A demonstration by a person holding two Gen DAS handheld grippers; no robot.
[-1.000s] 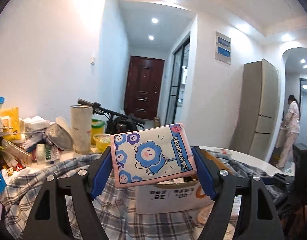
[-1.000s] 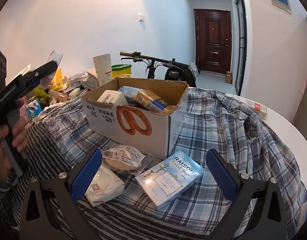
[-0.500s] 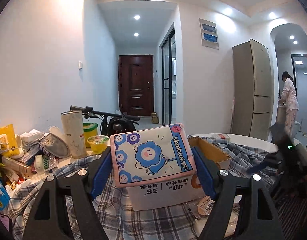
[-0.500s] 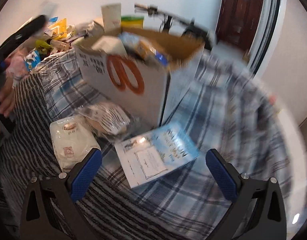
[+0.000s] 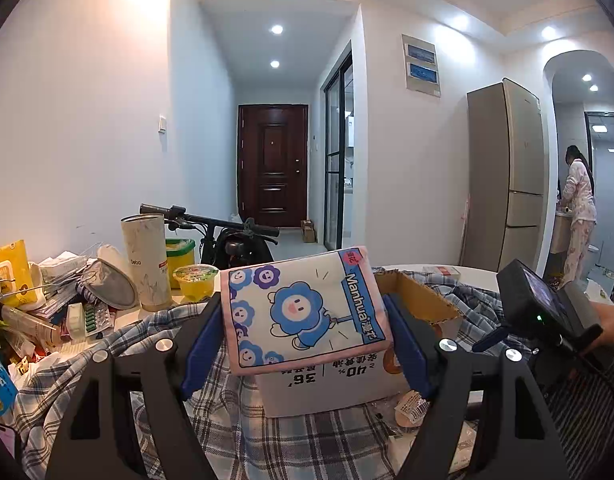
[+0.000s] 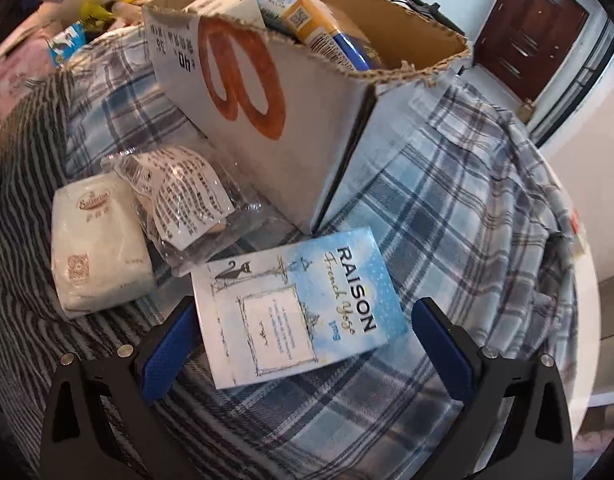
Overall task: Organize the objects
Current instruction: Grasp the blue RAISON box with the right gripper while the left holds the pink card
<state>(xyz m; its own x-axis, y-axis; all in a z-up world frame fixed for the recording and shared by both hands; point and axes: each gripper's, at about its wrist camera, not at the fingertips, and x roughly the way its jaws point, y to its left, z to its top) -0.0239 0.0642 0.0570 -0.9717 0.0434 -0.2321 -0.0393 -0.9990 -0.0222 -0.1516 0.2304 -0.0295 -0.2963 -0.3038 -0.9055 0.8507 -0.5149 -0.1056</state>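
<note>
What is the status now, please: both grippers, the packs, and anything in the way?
Left gripper shut on tissue pack, above cardboard box. Right gripper open around RAISON pack, not gripping. Nothing in the way.

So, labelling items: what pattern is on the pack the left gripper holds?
Blue cartoon flowers on white, pink edging, on the tissue pack; clearest in the left wrist view.

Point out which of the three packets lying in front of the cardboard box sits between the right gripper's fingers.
The light-blue RAISON packet, flat on the plaid cloth. The white tissue pack and the clear-wrapped labelled packet lie farther left, outside the open right gripper.
</note>
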